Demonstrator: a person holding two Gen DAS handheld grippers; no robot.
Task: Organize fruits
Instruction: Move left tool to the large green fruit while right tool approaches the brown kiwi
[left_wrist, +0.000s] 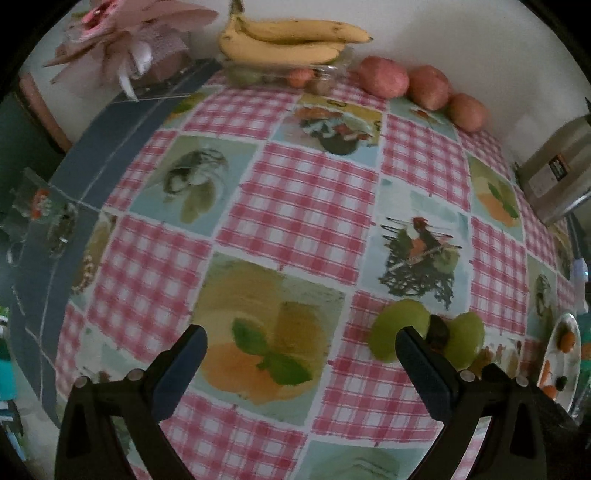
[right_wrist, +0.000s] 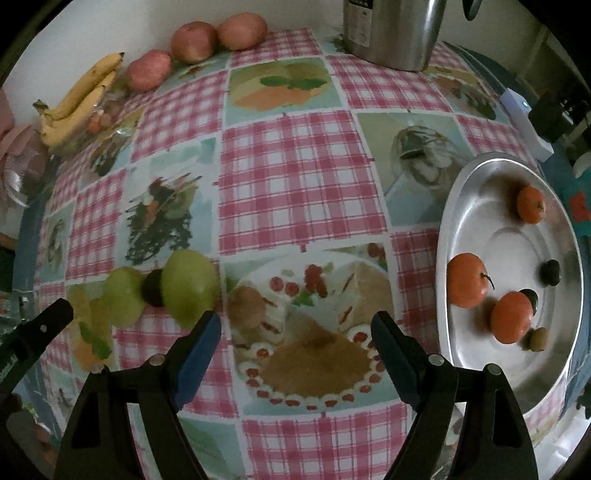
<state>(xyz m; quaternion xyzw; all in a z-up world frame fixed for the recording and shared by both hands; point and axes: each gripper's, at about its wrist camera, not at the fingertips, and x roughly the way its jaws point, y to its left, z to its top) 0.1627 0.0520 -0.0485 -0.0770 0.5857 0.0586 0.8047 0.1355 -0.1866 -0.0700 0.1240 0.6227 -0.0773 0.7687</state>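
Note:
Two green apples (right_wrist: 190, 284) (right_wrist: 123, 293) lie on the checked tablecloth with a small dark fruit (right_wrist: 153, 288) between them; they also show in the left wrist view (left_wrist: 400, 326). My left gripper (left_wrist: 301, 341) is open and empty, its right finger just in front of the green apples. My right gripper (right_wrist: 295, 325) is open and empty, right of the apples and left of a metal plate (right_wrist: 476, 177). The plate holds three oranges (right_wrist: 466, 280) and small dark fruits (right_wrist: 550, 272). Three red apples (left_wrist: 384, 76) and bananas (left_wrist: 288, 40) lie at the wall.
A glass bowl (left_wrist: 258, 74) under the bananas holds small fruits. A steel pot (right_wrist: 391, 33) stands at the far right of the table. A pink bouquet (left_wrist: 125, 44) lies at the far left corner. A white box (right_wrist: 524, 122) lies behind the plate.

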